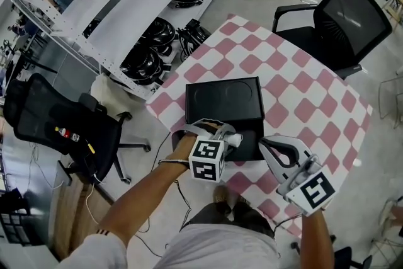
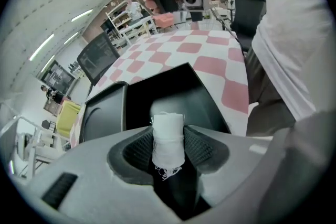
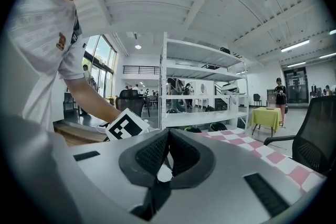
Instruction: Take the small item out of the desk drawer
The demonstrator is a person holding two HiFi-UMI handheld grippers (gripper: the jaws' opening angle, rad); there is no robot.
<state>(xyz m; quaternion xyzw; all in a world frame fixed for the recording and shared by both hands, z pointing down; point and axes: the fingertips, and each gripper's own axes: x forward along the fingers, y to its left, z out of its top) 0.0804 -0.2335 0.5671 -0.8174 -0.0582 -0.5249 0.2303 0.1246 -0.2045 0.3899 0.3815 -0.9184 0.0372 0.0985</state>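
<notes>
White fabric roll [image 2: 168, 145], held by the left gripper [image 2: 168, 129] over the open black drawer [image 2: 157, 86].
Left fingers [image 2: 137, 150] clamped on both sides of the roll, with frayed threads at one end. The drawer is pulled out at the near edge of the pink-and-white checked counter [image 1: 296, 91]. The right gripper [image 3: 167, 136] is just right of the drawer, fingers [image 3: 149, 155] together and nothing between them.
</notes>
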